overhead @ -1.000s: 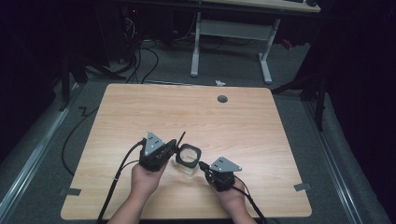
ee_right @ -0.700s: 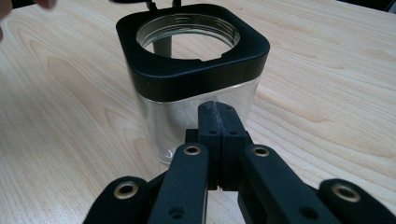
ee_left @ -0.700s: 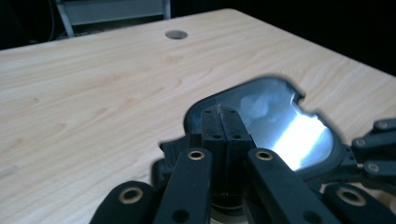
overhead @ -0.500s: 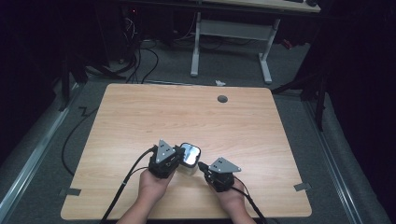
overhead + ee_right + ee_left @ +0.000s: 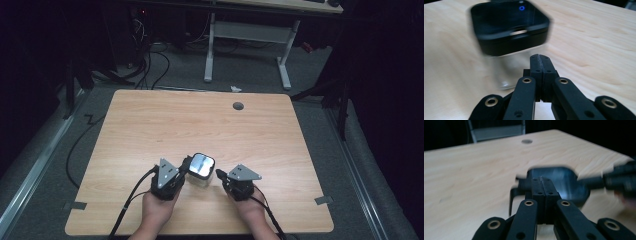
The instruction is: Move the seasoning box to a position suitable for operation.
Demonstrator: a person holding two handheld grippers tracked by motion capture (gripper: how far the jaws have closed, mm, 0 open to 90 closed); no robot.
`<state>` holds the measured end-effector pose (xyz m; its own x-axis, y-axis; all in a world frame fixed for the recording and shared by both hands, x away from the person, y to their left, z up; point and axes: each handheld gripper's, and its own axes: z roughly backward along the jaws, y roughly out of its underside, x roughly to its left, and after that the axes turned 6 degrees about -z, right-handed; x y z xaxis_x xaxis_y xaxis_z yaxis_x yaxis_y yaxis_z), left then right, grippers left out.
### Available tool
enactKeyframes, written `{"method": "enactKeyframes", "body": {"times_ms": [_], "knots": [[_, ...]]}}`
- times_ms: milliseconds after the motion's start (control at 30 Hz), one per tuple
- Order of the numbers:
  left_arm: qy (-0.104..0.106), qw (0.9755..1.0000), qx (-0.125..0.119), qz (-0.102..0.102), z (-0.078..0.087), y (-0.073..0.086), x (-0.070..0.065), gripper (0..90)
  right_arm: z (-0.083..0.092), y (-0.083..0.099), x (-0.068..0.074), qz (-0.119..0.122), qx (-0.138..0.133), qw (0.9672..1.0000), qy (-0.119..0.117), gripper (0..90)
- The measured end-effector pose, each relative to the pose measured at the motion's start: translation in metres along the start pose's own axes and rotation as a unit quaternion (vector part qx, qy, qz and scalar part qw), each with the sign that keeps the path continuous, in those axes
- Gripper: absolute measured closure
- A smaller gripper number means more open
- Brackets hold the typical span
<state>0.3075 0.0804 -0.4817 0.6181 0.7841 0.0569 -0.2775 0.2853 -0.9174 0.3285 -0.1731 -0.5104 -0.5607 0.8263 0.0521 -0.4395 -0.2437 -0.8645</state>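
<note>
A clear jar (image 5: 199,178) with a square black lid (image 5: 201,164) stands on the wooden table (image 5: 200,120) near the front. My left gripper (image 5: 185,168) is shut, and its tips are at the lid's left edge. In the left gripper view the shut jaws (image 5: 542,182) reach the dark lid (image 5: 564,182), and a black flap (image 5: 512,197) hangs at the lid's side. My right gripper (image 5: 219,174) is shut too, just right of the jar and a little apart from it. In the right gripper view the shut jaws (image 5: 539,58) point at the blurred lid (image 5: 509,27) and the jar's clear body (image 5: 506,75).
A round cable hole (image 5: 238,105) sits near the table's far edge. Grey tape marks (image 5: 323,200) stick to the front corners. Cables trail from both grippers over the front edge. A white desk frame (image 5: 245,30) stands on the floor behind the table.
My left gripper has drawn back toward the front edge, from pointing past the jar's far-left side to resting its tips at the lid's left edge. The right gripper has stayed put.
</note>
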Motion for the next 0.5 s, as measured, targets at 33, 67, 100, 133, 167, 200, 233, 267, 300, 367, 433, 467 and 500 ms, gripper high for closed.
{"method": "enactKeyframes", "body": {"times_ms": [33, 67, 100, 133, 167, 200, 233, 267, 300, 367, 433, 467, 500], "knots": [[0.001, 0.9996, 0.025, 0.016, 0.000, 0.014, -0.001, 90.0, -0.005, -0.005, -0.011, -0.004, 0.001, 1.0000, 0.008, 90.0], [0.000, 0.9991, 0.034, 0.023, -0.002, 0.020, -0.003, 90.0, -0.009, -0.008, -0.015, -0.009, 0.001, 0.9999, 0.009, 90.0], [-0.002, 0.9987, 0.044, 0.026, -0.005, 0.025, -0.005, 90.0, -0.013, -0.010, -0.019, -0.009, 0.002, 0.9999, 0.010, 90.0], [-0.002, 0.9983, 0.051, 0.027, -0.007, 0.029, -0.007, 90.0, -0.017, -0.013, -0.022, -0.009, 0.004, 0.9999, 0.011, 90.0], [-0.002, 0.9983, 0.051, 0.027, -0.007, 0.029, -0.007, 90.0, -0.017, -0.013, -0.022, -0.009, 0.004, 0.9999, 0.011, 90.0], [-0.005, 0.9981, 0.055, 0.026, -0.011, 0.032, -0.009, 90.0, -0.021, -0.016, -0.023, -0.010, 0.006, 0.9999, 0.012, 90.0], [-0.008, 0.9978, 0.061, 0.026, -0.014, 0.034, -0.011, 90.0, -0.025, -0.018, -0.023, -0.006, 0.006, 0.9999, 0.011, 90.0], [-0.011, 0.9972, 0.065, 0.034, -0.020, 0.036, -0.012, 90.0, -0.031, -0.023, -0.021, 0.003, 0.008, 0.9999, 0.008, 90.0], [-0.010, 0.9970, 0.066, 0.037, -0.022, 0.036, -0.012, 90.0, -0.034, -0.024, -0.019, 0.006, 0.010, 0.9999, 0.007, 90.0], [-0.011, 0.9969, 0.066, 0.040, -0.026, 0.036, -0.012, 90.0, -0.036, -0.026, -0.017, 0.013, 0.008, 0.9999, 0.000, 90.0], [-0.011, 0.9965, 0.068, 0.047, -0.028, 0.035, -0.009, 90.0, -0.036, -0.026, -0.015, 0.016, 0.007, 0.9998, 0.001, 90.0], [-0.011, 0.9964, 0.069, 0.049, -0.029, 0.035, -0.009, 90.0, -0.035, -0.025, -0.016, 0.013, 0.008, 0.9999, -0.001, 90.0], [-0.011, 0.9964, 0.069, 0.049, -0.029, 0.035, -0.009, 90.0, -0.035, -0.025, -0.016, 0.013, 0.008, 0.9999, -0.001, 90.0]]}}
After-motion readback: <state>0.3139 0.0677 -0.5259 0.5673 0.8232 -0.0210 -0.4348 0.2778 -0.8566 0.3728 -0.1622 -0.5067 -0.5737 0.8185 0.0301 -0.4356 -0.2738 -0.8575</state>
